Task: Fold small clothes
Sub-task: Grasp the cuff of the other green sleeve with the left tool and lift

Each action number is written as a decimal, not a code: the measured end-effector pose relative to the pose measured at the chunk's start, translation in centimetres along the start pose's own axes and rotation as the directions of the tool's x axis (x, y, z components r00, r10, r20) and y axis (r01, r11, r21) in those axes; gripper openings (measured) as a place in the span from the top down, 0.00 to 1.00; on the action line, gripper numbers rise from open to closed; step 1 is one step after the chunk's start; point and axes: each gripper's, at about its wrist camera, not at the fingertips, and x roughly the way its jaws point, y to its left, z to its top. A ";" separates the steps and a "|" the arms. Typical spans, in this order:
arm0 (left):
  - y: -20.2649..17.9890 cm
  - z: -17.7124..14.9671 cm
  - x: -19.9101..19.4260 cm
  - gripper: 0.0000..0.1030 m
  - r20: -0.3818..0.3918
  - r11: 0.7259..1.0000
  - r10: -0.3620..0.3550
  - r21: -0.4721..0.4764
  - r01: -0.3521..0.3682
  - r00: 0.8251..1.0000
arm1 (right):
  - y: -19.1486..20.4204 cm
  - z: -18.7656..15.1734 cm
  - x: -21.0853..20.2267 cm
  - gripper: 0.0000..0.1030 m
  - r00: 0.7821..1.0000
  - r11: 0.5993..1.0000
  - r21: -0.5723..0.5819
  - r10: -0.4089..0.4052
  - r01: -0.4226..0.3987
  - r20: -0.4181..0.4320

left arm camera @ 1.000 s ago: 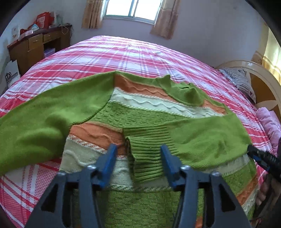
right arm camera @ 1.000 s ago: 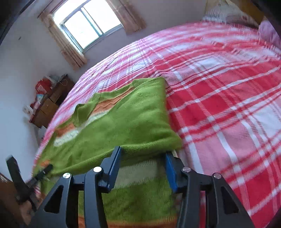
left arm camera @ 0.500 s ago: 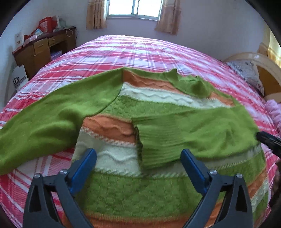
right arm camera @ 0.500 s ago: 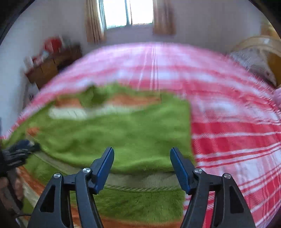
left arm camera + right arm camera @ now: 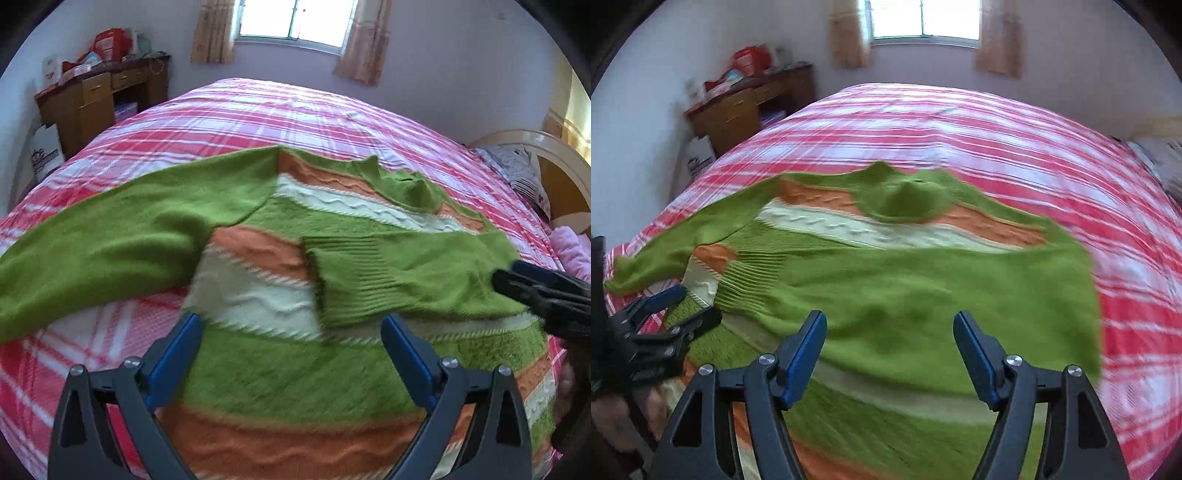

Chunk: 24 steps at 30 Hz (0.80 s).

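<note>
Left wrist: striped sweater (image 5: 295,295), one sleeve (image 5: 406,273) folded.

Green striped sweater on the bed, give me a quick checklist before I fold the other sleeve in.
1. Left gripper open and empty: ok.
2. Right gripper open and empty: ok.
3. Right sleeve already folded across the sweater body: ok.
4. Left sleeve folded in: not ok, it lies spread out on the plaid bedspread.
5. Left sleeve's cuff within view for grasping: cannot tell, it runs out of frame.
6. Sweater body flat, no bunching: cannot tell, motion blur.
</note>
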 end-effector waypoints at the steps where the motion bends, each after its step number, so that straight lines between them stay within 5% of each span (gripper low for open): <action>1: 0.6 -0.3 -0.4 0.03 -0.001 1.000 0.007 -0.008 -0.007 1.000 | 0.7 0.0 1.2 0.30 1.000 1.000 -0.007 0.013 -0.013 -0.021; 3: 1.8 -1.0 -1.4 0.03 0.002 1.000 0.020 -0.024 -0.020 1.000 | 1.6 -0.7 3.4 0.29 0.995 0.998 0.003 0.065 -0.065 -0.081; 6: 4.3 -2.0 -3.2 0.03 0.007 0.998 0.038 -0.054 -0.038 0.999 | 3.2 -2.4 3.6 0.19 0.999 0.998 -0.045 0.033 -0.033 -0.011; 14: 10.9 -4.0 -8.0 0.03 0.050 0.974 0.205 -0.112 -0.199 0.977 | 3.6 -2.6 3.9 0.15 0.999 0.997 -0.060 0.043 -0.043 -0.002; 19: 18.1 -4.4 -10.3 0.03 0.037 0.913 0.339 -0.254 -0.319 0.940 | 3.6 -2.9 3.3 0.15 0.999 0.997 -0.055 0.051 -0.051 0.006; 24: 25.2 -4.4 -11.9 0.20 -0.002 0.836 0.316 -0.472 -0.279 0.949 | 3.5 -3.0 3.1 0.15 0.998 0.997 -0.050 0.056 -0.055 0.014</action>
